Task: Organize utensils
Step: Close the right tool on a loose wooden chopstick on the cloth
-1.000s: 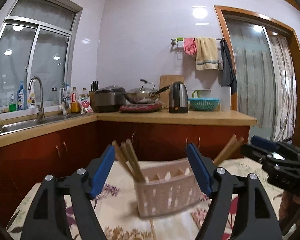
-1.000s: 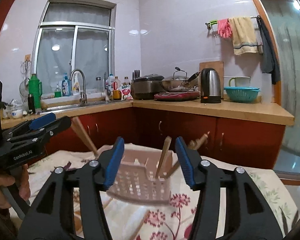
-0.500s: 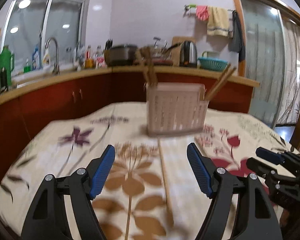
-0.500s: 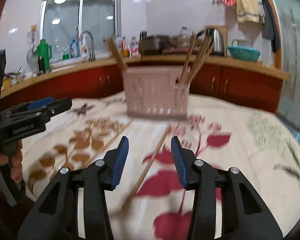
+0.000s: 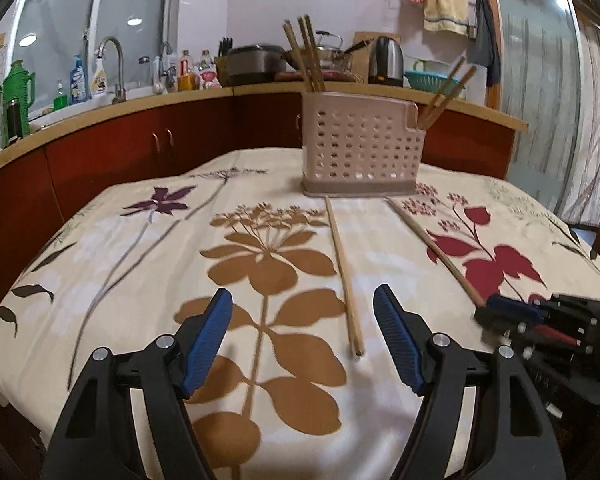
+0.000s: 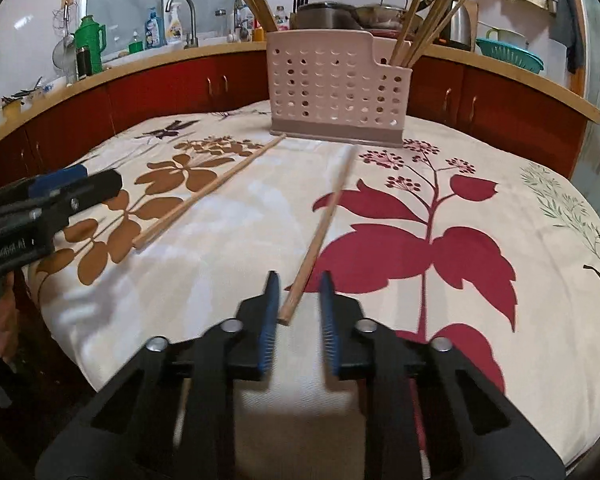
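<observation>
A pink perforated utensil holder (image 5: pixel 360 148) (image 6: pixel 332 84) stands at the table's far side with several chopsticks upright in it. Two loose wooden chopsticks lie on the floral tablecloth. My left gripper (image 5: pixel 302 292) (image 6: pixel 76 178) is low over the left chopstick (image 5: pixel 342 272) (image 6: pixel 208 190). Its jaws stand wide and are closing slightly, and that chopstick's near end lies between them, untouched. My right gripper (image 6: pixel 300 276) (image 5: pixel 496 312) is closing on the right chopstick (image 6: pixel 324 224) (image 5: pixel 432 244). That stick's near end is between the pads, with a gap still showing on one side.
The floral tablecloth (image 5: pixel 132 264) covers a round table whose edge drops off near both grippers. Behind runs a wooden counter (image 5: pixel 148 104) with a sink, bottles, pots and a kettle (image 5: pixel 386 60). A glass door (image 5: pixel 540 80) is at the right.
Both grippers came down from the holder's height to just above the tablecloth and tilted downward. The right jaws narrowed from half open to nearly shut around the chopstick's end.
</observation>
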A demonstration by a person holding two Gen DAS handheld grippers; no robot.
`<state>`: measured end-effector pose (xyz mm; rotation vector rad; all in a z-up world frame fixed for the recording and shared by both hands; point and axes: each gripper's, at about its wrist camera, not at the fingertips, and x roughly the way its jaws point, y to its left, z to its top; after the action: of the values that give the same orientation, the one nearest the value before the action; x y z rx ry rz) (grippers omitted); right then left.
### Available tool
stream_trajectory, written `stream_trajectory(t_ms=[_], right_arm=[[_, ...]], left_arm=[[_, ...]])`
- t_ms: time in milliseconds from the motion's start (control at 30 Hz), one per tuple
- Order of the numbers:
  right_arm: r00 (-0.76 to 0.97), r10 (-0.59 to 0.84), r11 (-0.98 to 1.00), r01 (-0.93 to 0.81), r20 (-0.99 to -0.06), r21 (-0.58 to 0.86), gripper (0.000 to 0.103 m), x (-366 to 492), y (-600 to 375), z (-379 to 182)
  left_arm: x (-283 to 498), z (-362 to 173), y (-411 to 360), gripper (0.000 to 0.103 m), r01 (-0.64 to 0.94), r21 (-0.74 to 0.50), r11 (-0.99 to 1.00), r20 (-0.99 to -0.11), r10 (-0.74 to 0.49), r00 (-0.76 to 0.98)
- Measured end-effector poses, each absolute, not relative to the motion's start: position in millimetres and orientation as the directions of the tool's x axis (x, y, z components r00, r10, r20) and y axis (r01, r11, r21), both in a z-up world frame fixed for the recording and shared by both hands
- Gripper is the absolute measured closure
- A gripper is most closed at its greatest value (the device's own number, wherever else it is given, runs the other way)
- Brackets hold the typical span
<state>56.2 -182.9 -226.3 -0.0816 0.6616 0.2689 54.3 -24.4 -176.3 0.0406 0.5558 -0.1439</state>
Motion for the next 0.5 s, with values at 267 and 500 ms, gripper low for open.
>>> stream_trajectory(t_ms=[267, 500], right_arm=[[0.770, 0.148, 0.985, -0.174, -0.620, 0.018, 0.096, 53.9, -217.6, -225.4], [0.776, 0.147, 0.987, -0.159, -0.614, 0.035, 0.096, 53.6, -228.2, -225.8]], left_arm=[[57.6, -195.0, -38.8, 0.045, 0.198, -0.016, 0.980, -0.592, -0.169, 0.788], [64.3, -205.5, -46.1, 0.067, 0.216, -0.012, 0.976, -0.623, -0.176, 0.762]])
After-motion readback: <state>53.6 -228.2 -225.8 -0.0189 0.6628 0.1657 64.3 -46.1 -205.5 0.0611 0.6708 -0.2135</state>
